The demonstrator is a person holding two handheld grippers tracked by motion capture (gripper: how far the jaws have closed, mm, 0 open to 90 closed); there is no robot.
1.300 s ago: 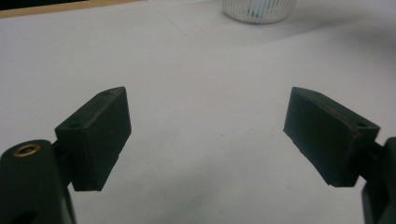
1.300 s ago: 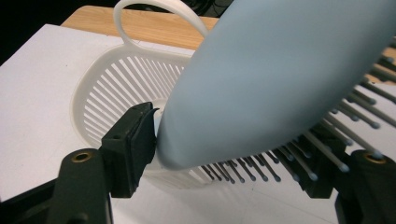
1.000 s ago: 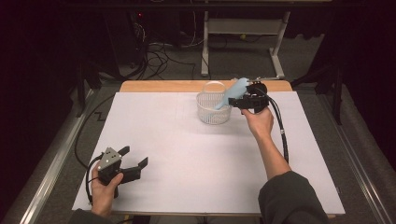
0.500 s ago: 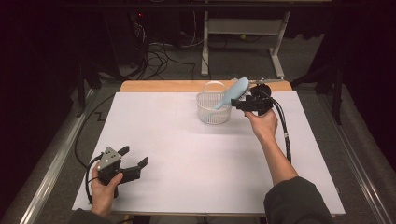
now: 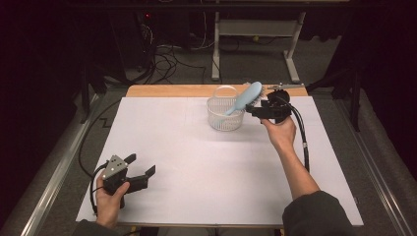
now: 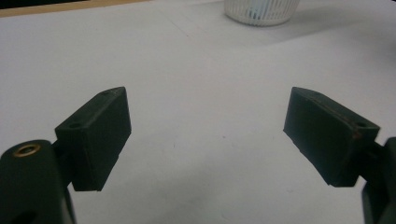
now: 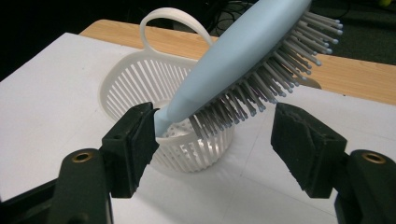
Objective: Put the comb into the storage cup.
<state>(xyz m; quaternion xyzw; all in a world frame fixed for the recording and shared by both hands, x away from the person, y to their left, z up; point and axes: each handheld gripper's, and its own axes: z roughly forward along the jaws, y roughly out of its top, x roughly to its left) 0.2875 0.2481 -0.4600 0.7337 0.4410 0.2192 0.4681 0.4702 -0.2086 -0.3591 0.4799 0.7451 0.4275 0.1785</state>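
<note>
Near the desk's far edge, my right hand-held gripper [image 7: 212,140] stood wide open around the blue hairbrush [image 7: 243,51], which leaned handle-down in the white basket [image 5: 225,114], head tilted toward it. My left hand-held gripper [image 5: 133,172] waited, spread and empty, at the near-left corner.

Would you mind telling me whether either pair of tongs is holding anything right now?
Nothing is held. The right tongs stand open around the hairbrush, which rests in the basket; the left tongs are open.
</note>
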